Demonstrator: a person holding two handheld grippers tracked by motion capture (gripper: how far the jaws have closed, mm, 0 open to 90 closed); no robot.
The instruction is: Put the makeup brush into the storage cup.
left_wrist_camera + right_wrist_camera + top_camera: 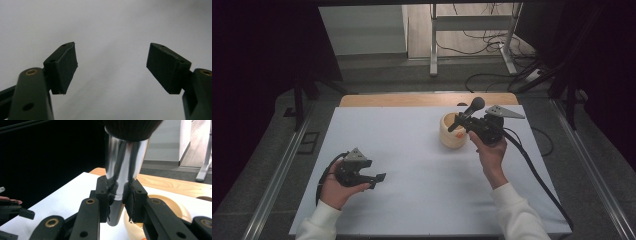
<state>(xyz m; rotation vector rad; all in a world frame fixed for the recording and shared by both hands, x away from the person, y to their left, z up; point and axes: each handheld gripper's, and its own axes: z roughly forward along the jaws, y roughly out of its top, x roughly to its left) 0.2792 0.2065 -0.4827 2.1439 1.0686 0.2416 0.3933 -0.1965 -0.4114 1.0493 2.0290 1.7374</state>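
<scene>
Microphone (473, 108) in our right tongs (460, 121), pinched low on its shiny tapered handle (124, 170), its dark mesh head tilted up and away over the round wooden bowl (451, 137) at the far right of the white surface (422, 165). Our left tongs (379, 178) hang spread and empty near the front left, well apart from it. We judge the grip the weak point: the handle is smooth and narrows toward the pads (103, 197), so the top-heavy microphone may pivot or slide out. A slip would drop it onto the bowl's rim, perhaps tipping the bowl.
</scene>
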